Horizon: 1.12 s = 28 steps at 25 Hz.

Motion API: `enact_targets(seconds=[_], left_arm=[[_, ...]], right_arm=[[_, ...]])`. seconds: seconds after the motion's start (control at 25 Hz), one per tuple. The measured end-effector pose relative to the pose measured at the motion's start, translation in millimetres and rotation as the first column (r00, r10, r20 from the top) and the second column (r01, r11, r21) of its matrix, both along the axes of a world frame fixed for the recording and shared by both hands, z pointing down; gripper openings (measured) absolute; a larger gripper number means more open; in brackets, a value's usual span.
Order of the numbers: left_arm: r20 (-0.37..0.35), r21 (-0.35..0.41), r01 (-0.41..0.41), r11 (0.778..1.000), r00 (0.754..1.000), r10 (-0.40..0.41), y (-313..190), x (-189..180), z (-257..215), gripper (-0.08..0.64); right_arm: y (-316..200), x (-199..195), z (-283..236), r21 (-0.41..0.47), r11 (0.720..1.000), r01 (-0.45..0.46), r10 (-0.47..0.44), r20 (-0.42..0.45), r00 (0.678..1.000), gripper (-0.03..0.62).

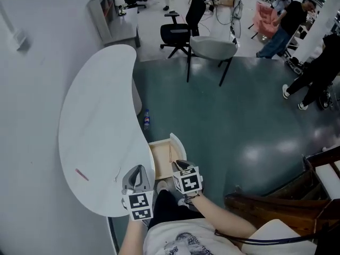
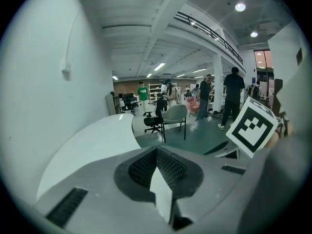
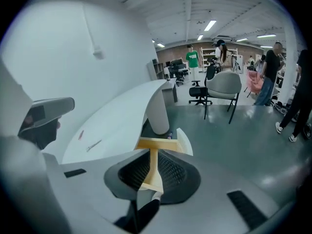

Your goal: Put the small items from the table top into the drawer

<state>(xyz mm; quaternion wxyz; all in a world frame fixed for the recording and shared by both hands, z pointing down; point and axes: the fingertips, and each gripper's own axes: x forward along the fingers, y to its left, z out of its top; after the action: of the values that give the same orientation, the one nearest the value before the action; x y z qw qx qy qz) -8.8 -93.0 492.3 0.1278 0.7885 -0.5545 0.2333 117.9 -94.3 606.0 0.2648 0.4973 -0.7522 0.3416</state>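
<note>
1. The left gripper [image 1: 139,169] is held close to the person's body, above the near end of the white curved surface [image 1: 95,126]. In the left gripper view its jaws are pressed together with nothing gripped between them.
2. The right gripper [image 1: 180,164] is just beside it, above the near end of the open drawer [image 1: 178,142]. In the right gripper view its jaws stand a narrow slot apart and hold nothing. Only the drawer's pale wooden wall [image 3: 161,142] shows through the slot.
3. The drawer is pulled out from under the surface's near right edge. Its white front panel faces the green floor [image 1: 228,132]. No small item can be made out inside the part that shows.
4. Two small items lie on the surface, left of the left gripper. One is a thin red stick [image 1: 81,174], the other a slim pale metal piece [image 1: 118,175] closer to the gripper. They lie apart from each other and well short of the drawer.
5. A small bottle [image 1: 146,119] stands on the floor beside the surface's white pedestal [image 3: 157,113], beyond the drawer.
6. Farther off, a grey chair [image 1: 212,49] stands past the surface's far end, with a black office chair [image 1: 178,33] behind it.
7. Several people [image 1: 281,25] stand or walk at the far right of the hall.
</note>
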Motion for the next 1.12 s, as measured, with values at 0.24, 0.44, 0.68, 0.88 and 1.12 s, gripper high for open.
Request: enact_targets(seconds=[0.24, 0.44, 0.68, 0.88, 1.12], left_arm=[[-0.021, 0.053, 0.034, 0.998, 0.999, -0.033, 23, 6, -34, 0.025], [-0.032, 0.094, 0.067, 0.993, 0.997, -0.065, 53, -2, -68, 0.025], [-0.043, 0.145, 0.126, 0.981, 0.992, -0.121, 80, -35, -101, 0.025], [-0.050, 0.166, 0.175, 0.970, 0.984, -0.169, 97, -74, -114, 0.025], [-0.072, 0.200, 0.193, 0.960, 0.981, -0.183, 109, -127, -127, 0.025]], right_arm=[[16, 5, -53, 0.111, 0.993, 0.030, -0.034, 0.039, 0.999, 0.061], [38, -6, -103, 0.198, 0.978, 0.066, -0.082, 0.075, 0.994, 0.061], [62, -33, -140, 0.262, 0.955, 0.137, -0.169, 0.102, 0.980, 0.061], [73, -64, -165, 0.303, 0.935, 0.183, -0.220, 0.093, 0.971, 0.061], [79, -125, -206, 0.401, 0.888, 0.226, -0.271, 0.059, 0.961, 0.061]])
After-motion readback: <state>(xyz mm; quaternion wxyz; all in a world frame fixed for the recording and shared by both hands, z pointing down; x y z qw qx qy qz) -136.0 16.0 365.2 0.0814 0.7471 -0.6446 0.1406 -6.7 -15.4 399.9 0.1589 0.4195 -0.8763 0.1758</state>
